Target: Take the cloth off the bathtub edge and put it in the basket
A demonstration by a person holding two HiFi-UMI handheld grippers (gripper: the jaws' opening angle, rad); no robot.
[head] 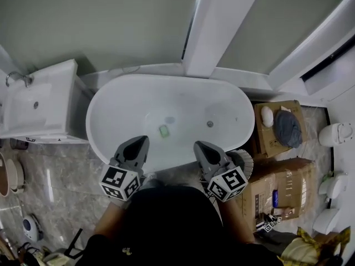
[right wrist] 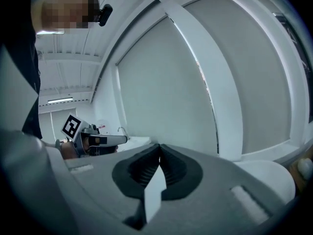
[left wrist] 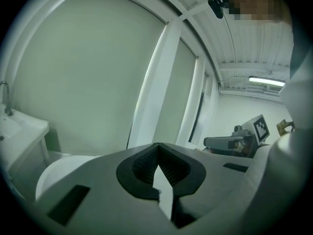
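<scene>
We note the bathtub (head: 133, 101) as glossy white and smooth. Floor (head: 61, 176) is polished stone-look, shiny with reflections. Cardboard box (head: 277, 190) is matt brown. The cloth (head: 288, 129) looks like dark, soft, matt fabric. Tap (head: 16, 77) is shiny metal, sink (head: 39, 101) glossy white. Left gripper (left wrist: 157, 146) and right gripper (right wrist: 159, 148) are matt grey plastic, jaws lined with ribbed black pads.

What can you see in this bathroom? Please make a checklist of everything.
Surface: white bathtub, visible rim bare.
Job's things: dark cloth lies on a cardboard box, not on the tub edge; a ribbed basket, it seems, beside the right gripper.
Clutter: small green item inside the tub.
Grippers: left gripper and right gripper, fingers shut, empty.
Cables: nothing seen.
Surroundings: sink at left, marble floor.
</scene>
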